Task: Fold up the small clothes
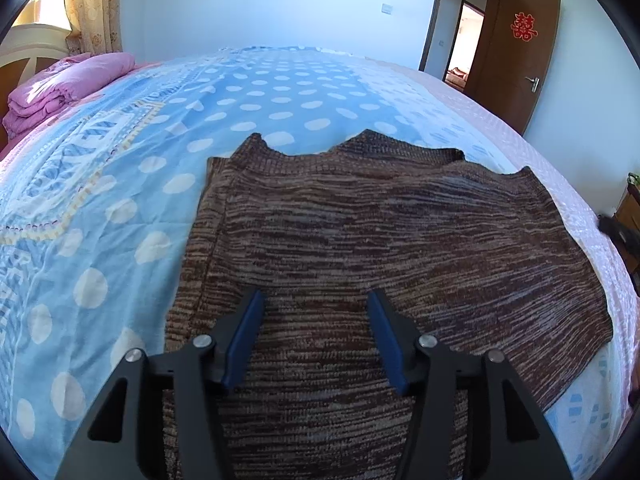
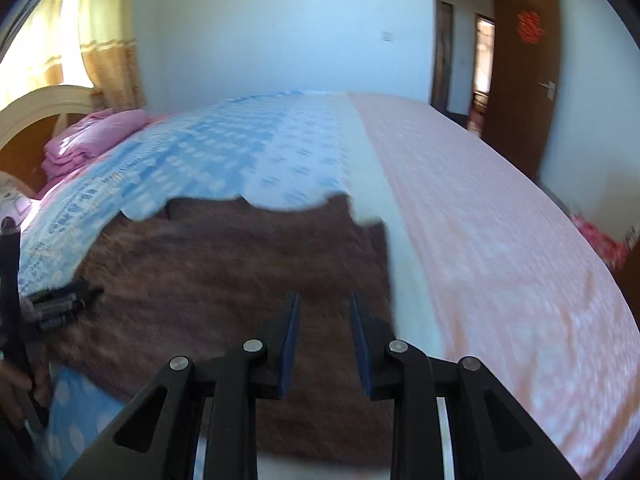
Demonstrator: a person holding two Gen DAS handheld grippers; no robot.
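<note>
A brown knitted vest lies spread flat on the bed, resting on a blue polka-dot blanket with its neckline toward the far wall. The left hand-held gripper hangs over the vest's near part, its 2 blue-padded fingers wide apart with nothing between them. The right hand-held gripper is also open, though with a narrower gap, above the vest's right portion near its side edge. The left wrist view is sharp and shows the knit's streaked brown and grey pattern and the armhole cut-outs; the right wrist view is blurred, so the fabric reads only as a brown mass. Only the right view shows the left hand-held gripper from outside, at the left edge, with the person's hand on its handle. Both views show folded pink bedding by the headboard and an open brown door.
</note>
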